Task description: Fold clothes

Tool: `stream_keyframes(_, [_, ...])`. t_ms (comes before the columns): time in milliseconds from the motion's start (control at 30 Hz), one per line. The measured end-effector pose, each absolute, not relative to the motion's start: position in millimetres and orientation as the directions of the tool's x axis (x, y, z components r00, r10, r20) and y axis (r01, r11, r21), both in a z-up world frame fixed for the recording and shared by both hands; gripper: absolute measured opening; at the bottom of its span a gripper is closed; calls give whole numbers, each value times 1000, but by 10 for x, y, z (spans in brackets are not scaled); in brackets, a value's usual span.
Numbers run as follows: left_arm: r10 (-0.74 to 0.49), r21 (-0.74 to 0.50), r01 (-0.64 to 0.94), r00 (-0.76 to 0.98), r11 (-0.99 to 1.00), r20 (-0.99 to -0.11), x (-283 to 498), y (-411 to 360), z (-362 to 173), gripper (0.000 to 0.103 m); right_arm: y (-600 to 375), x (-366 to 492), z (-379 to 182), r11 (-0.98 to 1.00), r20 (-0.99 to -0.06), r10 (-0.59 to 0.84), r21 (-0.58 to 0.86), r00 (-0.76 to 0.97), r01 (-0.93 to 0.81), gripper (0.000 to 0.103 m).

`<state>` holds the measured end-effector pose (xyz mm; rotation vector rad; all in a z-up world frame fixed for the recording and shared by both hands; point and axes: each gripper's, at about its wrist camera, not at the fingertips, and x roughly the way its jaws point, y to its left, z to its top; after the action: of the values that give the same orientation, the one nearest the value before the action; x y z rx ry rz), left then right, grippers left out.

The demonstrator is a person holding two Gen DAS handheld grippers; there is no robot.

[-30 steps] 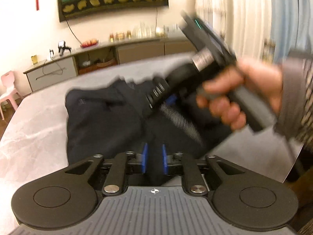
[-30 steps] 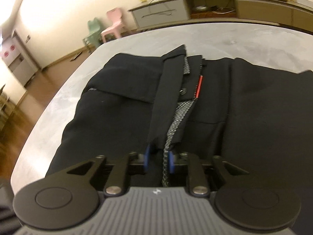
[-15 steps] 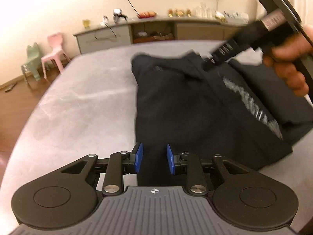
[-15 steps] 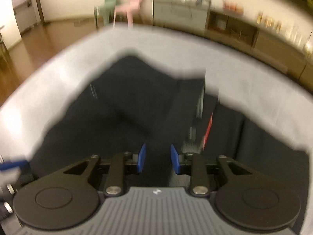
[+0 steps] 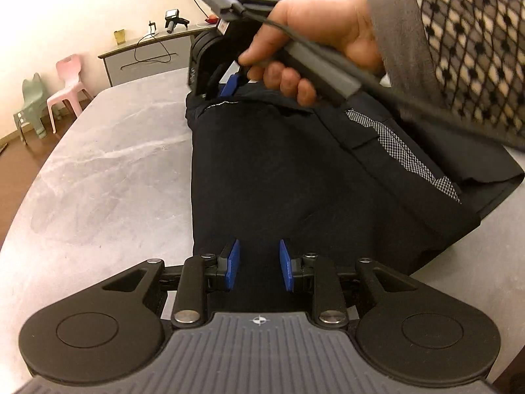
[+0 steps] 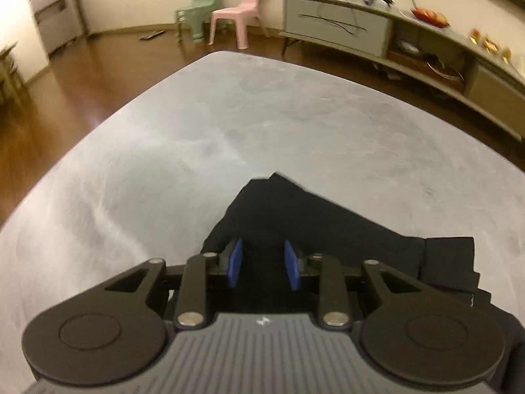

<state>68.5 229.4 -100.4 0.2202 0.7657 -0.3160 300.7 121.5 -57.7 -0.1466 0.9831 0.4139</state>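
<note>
Room with pale walls, wooden floor, a long sideboard (image 6: 338,23) along the back wall, and a pink chair (image 6: 241,6) beside a green chair (image 6: 197,10). Grey marbled tabletop (image 5: 108,164) fills most of both views. Dark folded garment (image 5: 295,180) is seen lying flat on the tabletop, centre to right of the left wrist frame, a strip of checked lining (image 5: 403,154) exposed. Left hand-held gripper (image 5: 258,267), lower centre, is spread over the garment's near edge. Right hand-held gripper (image 6: 263,264) is likewise spread above a garment corner, gripped by a hand (image 5: 321,36) at upper right; patterned sleeve (image 5: 466,49) noted.
</note>
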Motion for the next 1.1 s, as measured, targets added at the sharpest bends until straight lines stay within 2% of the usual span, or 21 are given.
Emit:
stream_keyframes(100, [-201, 88, 360, 687, 929, -698, 638, 2296, -960, 29, 866, 2728, -411, 915, -796, 321, 121, 514, -384, 25])
stream_keyframes(200, [-256, 51, 375, 721, 926, -643, 562, 2298, -840, 29, 493, 2417, -236, 913, -751, 369, 182, 548, -365, 25])
stream_keyframes(267, [-251, 46, 367, 717, 929, -650, 577, 2270, -840, 28, 244, 2209, -119, 908, -718, 399, 224, 570, -354, 27])
stream_keyframes(367, [-192, 101, 354, 701, 930, -687, 647, 2161, -947, 29, -44, 1903, -324, 924, -756, 350, 183, 553, -335, 27])
stream_keyframes(500, [-195, 126, 362, 725, 924, -661, 589, 2061, -907, 29, -333, 1757, -587, 952, -782, 275, 138, 559, -275, 28])
stream_keyframes(567, [-196, 134, 364, 736, 922, -648, 575, 2006, -875, 29, -413, 1817, -574, 952, -752, 300, 194, 586, -238, 49])
stream_keyframes(600, [-193, 140, 362, 741, 922, -643, 576, 1977, -866, 29, -421, 1868, -582, 948, -744, 314, 219, 590, -229, 49])
stream_keyframes(733, [-175, 142, 346, 737, 927, -653, 640, 1973, -900, 29, -252, 1961, -672, 925, -747, 378, 279, 547, -259, 39])
stream_keyframes(800, [-160, 140, 331, 732, 933, -662, 677, 2000, -932, 29, -119, 1988, -700, 919, -735, 390, 273, 555, -284, 21])
stream_keyframes(833, [-153, 139, 323, 730, 936, -666, 695, 2013, -947, 29, -87, 2004, -714, 907, -730, 418, 307, 541, -288, 6])
stream_keyframes(1100, [-133, 130, 296, 723, 946, -678, 725, 2089, -981, 29, -268, 1871, -719, 939, -674, 336, 297, 658, -175, 1])
